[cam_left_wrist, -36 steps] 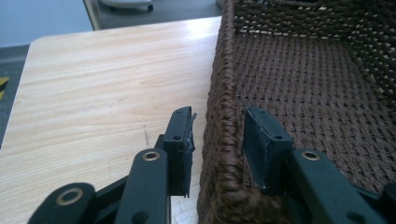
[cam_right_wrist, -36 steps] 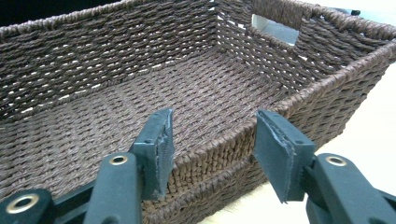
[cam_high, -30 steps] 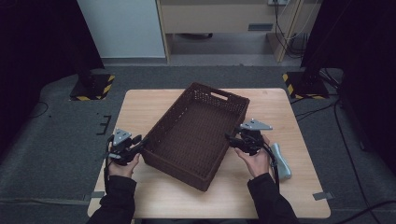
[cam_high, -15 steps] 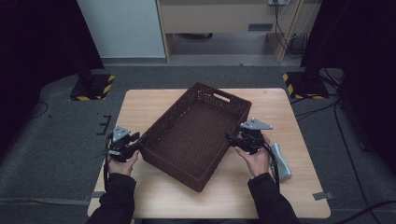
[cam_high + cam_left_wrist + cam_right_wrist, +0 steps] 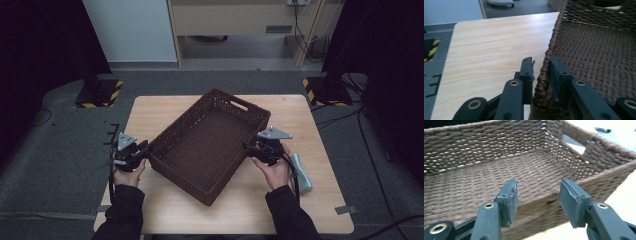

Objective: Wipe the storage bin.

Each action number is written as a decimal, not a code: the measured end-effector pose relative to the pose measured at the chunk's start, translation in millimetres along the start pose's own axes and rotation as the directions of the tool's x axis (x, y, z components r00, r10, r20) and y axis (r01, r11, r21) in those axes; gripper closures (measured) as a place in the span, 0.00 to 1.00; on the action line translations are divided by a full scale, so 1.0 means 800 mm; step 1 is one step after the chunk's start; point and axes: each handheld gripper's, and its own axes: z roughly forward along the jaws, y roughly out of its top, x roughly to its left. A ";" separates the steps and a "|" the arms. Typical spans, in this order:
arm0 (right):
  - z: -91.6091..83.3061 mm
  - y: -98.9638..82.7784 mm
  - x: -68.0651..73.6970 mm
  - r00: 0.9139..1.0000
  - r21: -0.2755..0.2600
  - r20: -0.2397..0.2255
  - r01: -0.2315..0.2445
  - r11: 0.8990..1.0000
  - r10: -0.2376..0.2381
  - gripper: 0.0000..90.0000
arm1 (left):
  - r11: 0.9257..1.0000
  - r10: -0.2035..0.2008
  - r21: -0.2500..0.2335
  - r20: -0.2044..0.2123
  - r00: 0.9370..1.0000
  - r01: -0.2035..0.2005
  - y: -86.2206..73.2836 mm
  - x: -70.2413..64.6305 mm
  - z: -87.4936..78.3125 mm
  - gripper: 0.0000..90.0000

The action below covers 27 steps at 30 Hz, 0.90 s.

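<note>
Material: a dark brown woven basket (image 5: 207, 145) is set askew at the middle of a pale wooden table (image 5: 155, 112), its handle slot at the far end wall; nothing is seen inside it.
Step in hand: by judgement, a two-sided grasp on the basket's long walls is being set up, as for a lift or a shift; the left side is nearly taken, the right side is not yet taken.
Left gripper (image 5: 541, 68): the braided rim (image 5: 546, 65) of the near-left wall is straddled, one jaw outside and one inside. The jaws have just been closing with the rim between them; the inner pad lies against the weave, while a thin gap seems to be left at the outer pad, so a firm pinch cannot be confirmed.
Right gripper (image 5: 537, 195): the jaws are held wide apart above the right wall's rim (image 5: 584, 181), which is not touched; nothing is held.
Next move: the right jaws would need to be lowered over that rim and closed, and the left pinch firmed, before any lift.
Beside: a pale grey object (image 5: 301, 172) lies on the table near the right hand.
</note>
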 end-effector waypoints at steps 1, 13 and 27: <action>0.002 -0.001 -0.004 1.000 0.003 0.007 -0.003 1.000 0.002 0.51 | 1.000 -0.001 -0.003 -0.004 1.000 0.001 0.000 0.001 0.001 0.79; 0.001 -0.003 -0.001 1.000 0.006 0.002 -0.007 1.000 0.007 0.57 | 0.999 -0.020 -0.032 0.008 1.000 0.020 -0.002 -0.004 -0.027 0.59; -0.009 0.000 0.001 0.999 -0.014 0.035 0.018 1.000 -0.018 0.52 | 1.000 0.008 0.000 -0.032 0.999 -0.008 -0.003 -0.018 -0.010 0.60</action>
